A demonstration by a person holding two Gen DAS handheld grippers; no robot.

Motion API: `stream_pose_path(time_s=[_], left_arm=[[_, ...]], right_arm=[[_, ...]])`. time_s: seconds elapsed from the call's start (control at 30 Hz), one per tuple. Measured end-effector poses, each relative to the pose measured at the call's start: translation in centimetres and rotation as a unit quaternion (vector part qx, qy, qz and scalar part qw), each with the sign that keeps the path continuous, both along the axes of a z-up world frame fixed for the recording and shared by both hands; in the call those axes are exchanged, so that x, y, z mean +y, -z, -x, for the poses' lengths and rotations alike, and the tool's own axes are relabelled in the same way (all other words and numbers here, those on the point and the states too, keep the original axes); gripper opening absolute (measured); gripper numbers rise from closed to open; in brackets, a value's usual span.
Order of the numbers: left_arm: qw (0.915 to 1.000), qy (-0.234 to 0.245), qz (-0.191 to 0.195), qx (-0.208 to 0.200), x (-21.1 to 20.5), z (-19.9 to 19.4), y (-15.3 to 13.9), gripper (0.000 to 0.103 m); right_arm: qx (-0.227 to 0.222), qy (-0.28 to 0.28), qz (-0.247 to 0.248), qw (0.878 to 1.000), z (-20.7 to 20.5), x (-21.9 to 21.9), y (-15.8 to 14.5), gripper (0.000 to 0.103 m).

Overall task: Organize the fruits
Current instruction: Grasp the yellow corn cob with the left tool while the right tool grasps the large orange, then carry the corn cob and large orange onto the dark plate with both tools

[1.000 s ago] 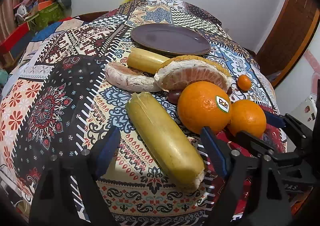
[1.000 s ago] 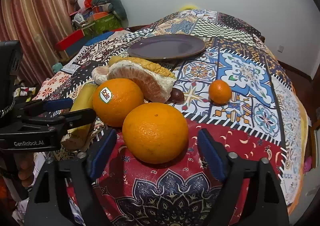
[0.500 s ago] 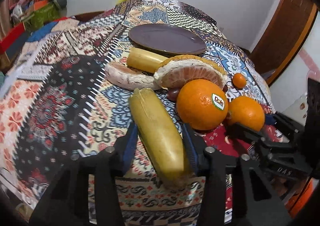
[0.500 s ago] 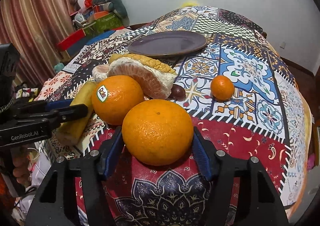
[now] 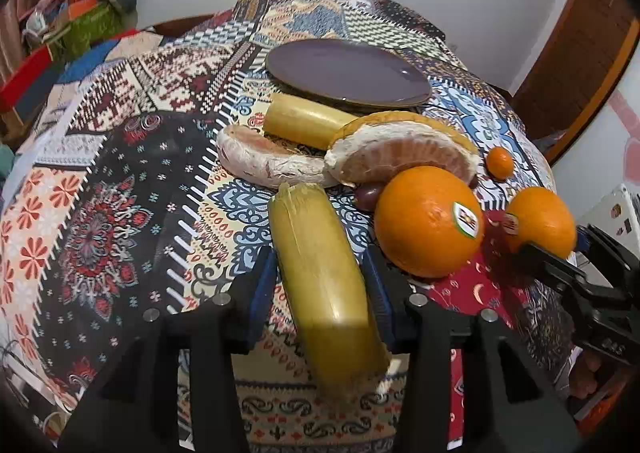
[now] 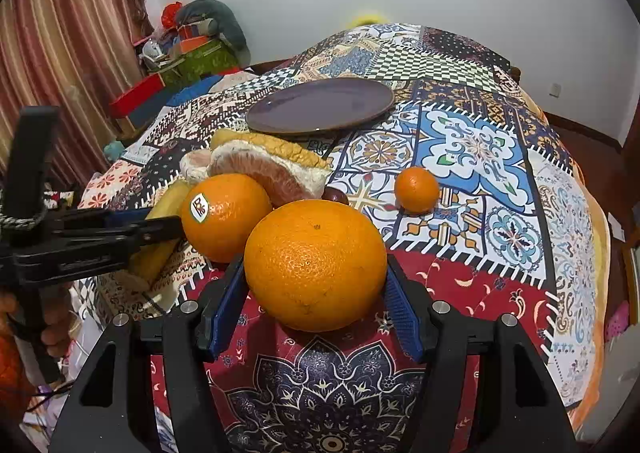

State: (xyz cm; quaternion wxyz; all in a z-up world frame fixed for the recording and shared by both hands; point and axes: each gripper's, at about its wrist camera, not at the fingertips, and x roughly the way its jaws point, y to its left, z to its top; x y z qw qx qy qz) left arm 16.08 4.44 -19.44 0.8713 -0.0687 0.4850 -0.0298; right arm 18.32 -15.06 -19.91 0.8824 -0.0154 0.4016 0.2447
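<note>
My left gripper (image 5: 322, 293) is shut on a long yellow banana (image 5: 320, 273) lying on the patterned tablecloth. My right gripper (image 6: 314, 293) is shut on a large orange (image 6: 316, 265); this orange also shows in the left wrist view (image 5: 540, 221). A second orange with a sticker (image 5: 428, 221) sits between the two and shows in the right wrist view (image 6: 226, 215). A dark purple plate (image 5: 346, 75) lies behind the fruit, seen too in the right wrist view (image 6: 320, 105). Pomelo wedges (image 5: 400, 153), another banana piece (image 5: 304, 125) and a small tangerine (image 6: 416, 189) lie near it.
A small dark fruit (image 5: 366, 195) sits between the pomelo and the sticker orange. The table's front edge runs just below both grippers. Cluttered boxes (image 6: 188, 53) and a curtain (image 6: 60, 53) stand beyond the table on the left.
Both grippers went from wide open to closed, the left on the banana and the right on the large orange. Both fruits look slightly raised and nearer the cameras.
</note>
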Motion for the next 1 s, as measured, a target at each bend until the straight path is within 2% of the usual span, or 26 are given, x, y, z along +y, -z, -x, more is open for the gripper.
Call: stream_pose_path(time_s=[0.2, 0.3, 0.67, 1.0], left_arm=[[1.0000, -0.005, -0.003, 0.003, 0.0, -0.4, 0.2, 0.043], [0.9999, -0.011, 0.009, 0.000, 0.4, -0.1, -0.4, 0.041], [0.9978, -0.024, 0.008, -0.062, 1.4, 0.8, -5.1, 0.039], [0.9928, -0.038, 0.015, -0.113, 2.6, -1.4, -8.5, 0.038]], right_arm=[[-0.010, 0.005, -0.003, 1.000, -0.1, -0.3, -1.0, 0.062], [-0.023, 0.008, -0.003, 1.000, -0.1, -0.5, -1.9, 0.062], [-0.077, 0.022, -0.006, 0.997, -1.5, -0.6, -5.1, 0.061], [-0.109, 0.034, -0.010, 0.993, -4.4, 0.1, -7.1, 0.062]])
